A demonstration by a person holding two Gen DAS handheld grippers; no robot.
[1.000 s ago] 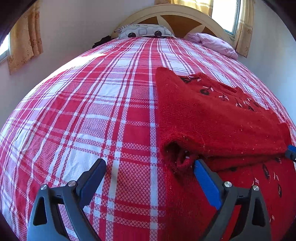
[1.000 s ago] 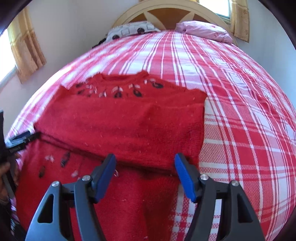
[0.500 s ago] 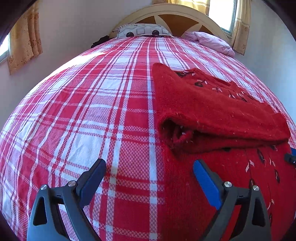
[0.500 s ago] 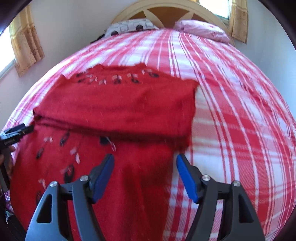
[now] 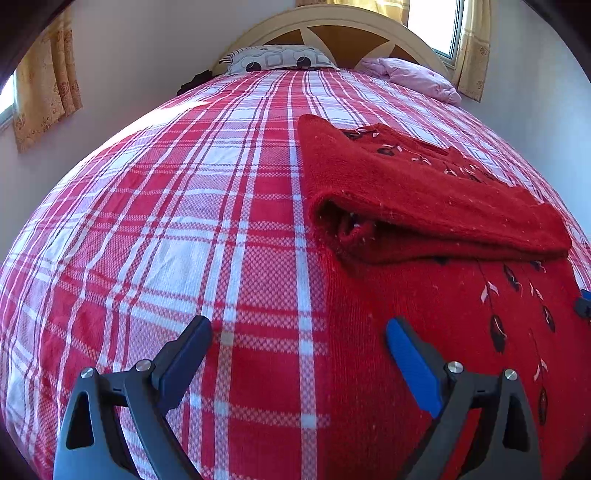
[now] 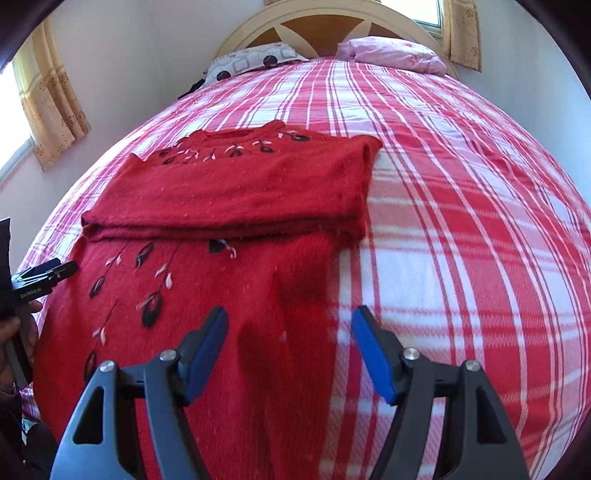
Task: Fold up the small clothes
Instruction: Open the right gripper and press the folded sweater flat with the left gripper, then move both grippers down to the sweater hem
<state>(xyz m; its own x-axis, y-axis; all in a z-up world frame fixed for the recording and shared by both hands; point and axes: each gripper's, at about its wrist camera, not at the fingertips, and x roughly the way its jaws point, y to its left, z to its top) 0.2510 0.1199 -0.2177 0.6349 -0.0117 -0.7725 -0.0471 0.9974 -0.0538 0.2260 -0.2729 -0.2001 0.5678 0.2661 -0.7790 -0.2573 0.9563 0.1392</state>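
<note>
A red knit sweater (image 5: 424,192) with black and white leaf embroidery lies on the plaid bed; it also shows in the right wrist view (image 6: 236,192). Its sleeves are folded across the chest, making a thick band over the body. My left gripper (image 5: 299,354) is open and empty, hovering over the sweater's lower left edge. My right gripper (image 6: 290,343) is open and empty, over the sweater's lower right edge. The left gripper's tip also shows at the left of the right wrist view (image 6: 44,277).
The red and white plaid bedspread (image 5: 166,221) covers the whole bed. A patterned pillow (image 5: 277,61) and a pink pillow (image 5: 413,75) lie by the wooden headboard (image 5: 351,22). Curtained windows flank the bed. The bedspread shows wide on both sides of the sweater.
Both grippers have pulled back toward the foot of the bed, away from the folded sleeve band. More of the sweater's lower body shows now. Both stay open.
</note>
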